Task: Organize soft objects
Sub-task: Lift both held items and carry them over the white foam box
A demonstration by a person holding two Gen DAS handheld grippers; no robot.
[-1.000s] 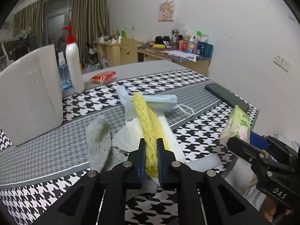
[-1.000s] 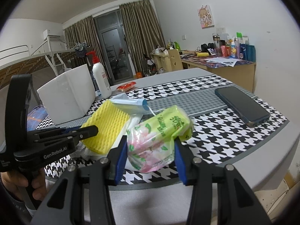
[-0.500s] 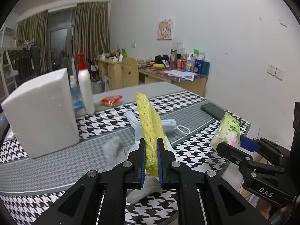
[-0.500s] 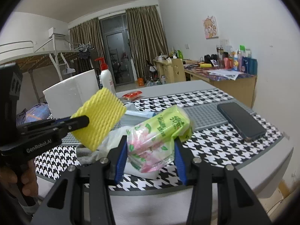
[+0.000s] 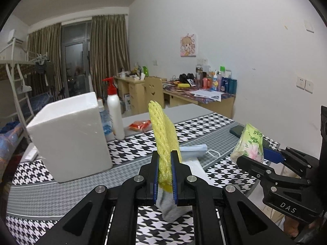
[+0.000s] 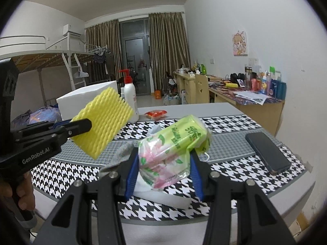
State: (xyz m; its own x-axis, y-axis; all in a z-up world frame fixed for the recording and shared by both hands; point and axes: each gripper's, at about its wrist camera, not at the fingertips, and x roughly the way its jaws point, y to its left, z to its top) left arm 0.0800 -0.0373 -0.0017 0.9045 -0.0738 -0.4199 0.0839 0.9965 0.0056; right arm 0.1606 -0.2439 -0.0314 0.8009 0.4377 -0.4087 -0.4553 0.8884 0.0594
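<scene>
Clearly both hands are loaded and off the desk (image 5: 61, 196):
Left gripper (image 5: 165, 175): fingers pinched narrow on the yellow foam net (image 5: 163, 138), held edge-up so the thin sheet stands between the pads instead of flopping.
Foam net from the right camera: its broad face (image 6: 104, 120) shows, gripped at one corner, well above the cloth.
Right gripper (image 6: 163, 175): fingers set fairly wide around the tissue pack (image 6: 173, 151), squeezing its soft sides; the pack tilts up and away.
Pack from the left camera: it sits at the right (image 5: 250, 145), clear of the desk.
Left on the desk: a grey sock (image 6: 120, 157), a white cloth (image 6: 163, 196) and a face mask (image 5: 194, 150), lying close together under the grippers.
White box (image 5: 69, 138): stands at the far left (likely the bin for these, though its opening is hidden).
Phone (image 6: 267, 153): lies apart at the right, not soft, probably stays.
Judgement: both items are mid-carry, neither placed yet.
</scene>
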